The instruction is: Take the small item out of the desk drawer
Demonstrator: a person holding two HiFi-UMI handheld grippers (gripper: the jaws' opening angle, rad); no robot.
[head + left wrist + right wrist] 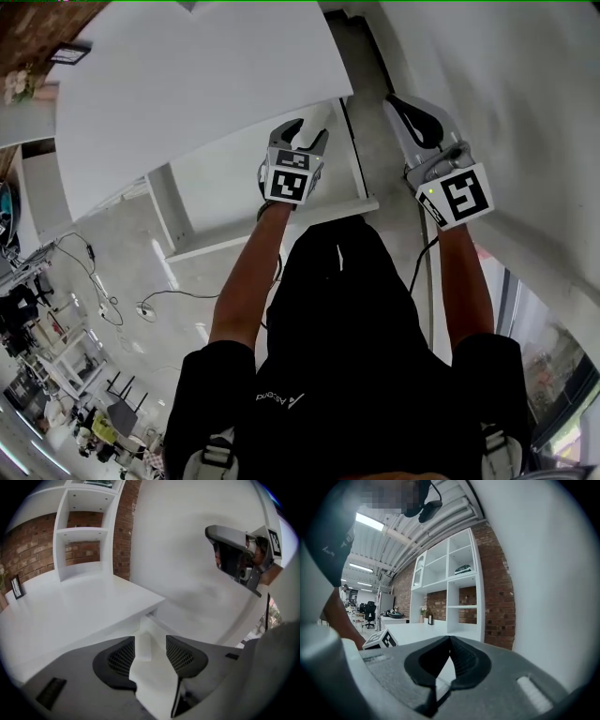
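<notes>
A: White on white is the trouble. A small pale block (143, 646) lies in the open white desk drawer (272, 229), between the spread jaws of the left gripper (150, 638), which press on nothing. I take it for the task's item, though I cannot be sure.

B: What could go wrong?

A: The gripper hangs at the drawer's far right, near its side wall. If it closes there, one jaw may catch that wall or nudge the block aside instead of pinching it. The flat white desktop (187, 84) overhangs the drawer's far side, so a careless lift may knock its edge.

B: And the right gripper (450, 638)?

A: Its jaws are together and empty. It is held by the plain white wall (506, 94) on the right, apart from the drawer.

B: Any writing?

A: There are black-and-white square markers on both cubes, but no words. The small white logo on the person's black shirt (278, 397) is too small to read.
</notes>
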